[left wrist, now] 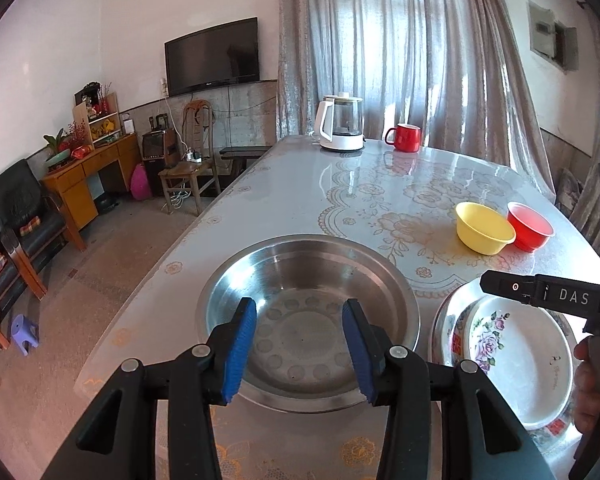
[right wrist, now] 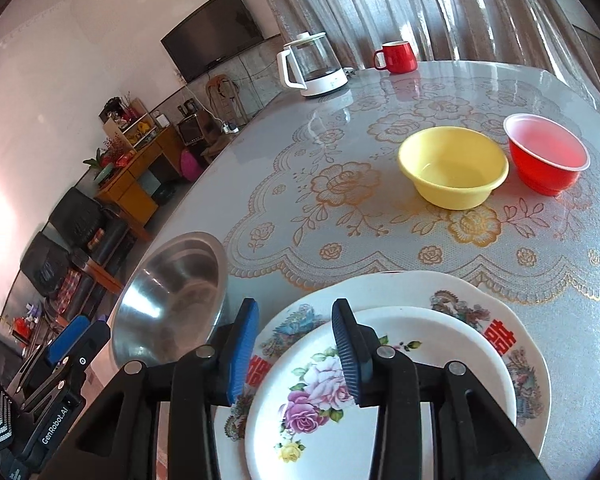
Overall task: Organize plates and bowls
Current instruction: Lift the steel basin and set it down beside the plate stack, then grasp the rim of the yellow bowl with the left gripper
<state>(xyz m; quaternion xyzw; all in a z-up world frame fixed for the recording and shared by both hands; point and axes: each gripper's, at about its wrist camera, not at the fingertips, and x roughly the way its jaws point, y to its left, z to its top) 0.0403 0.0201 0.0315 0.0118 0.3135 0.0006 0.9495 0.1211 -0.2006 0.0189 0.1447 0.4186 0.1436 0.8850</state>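
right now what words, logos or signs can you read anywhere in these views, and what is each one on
"DAS": white letters on the black body of the right gripper, left wrist view; anything before them is unclear.
"GenRobot.AI": white print on the left gripper, right wrist view.
"囍": red double-happiness signs on the rim of the large plate.
TV logo: too small to read.

On the black body of my right gripper [left wrist: 556, 300], seen from my left wrist, white letters read "DAS" after an upright stroke. From my right wrist, the black housing of my left gripper [right wrist: 66, 350] carries "GenRobot.AI" in white. The larger white plate with coloured bird pattern [right wrist: 512, 344] bears a red Chinese double-happiness sign twice on its rim; the same red sign shows in the left view
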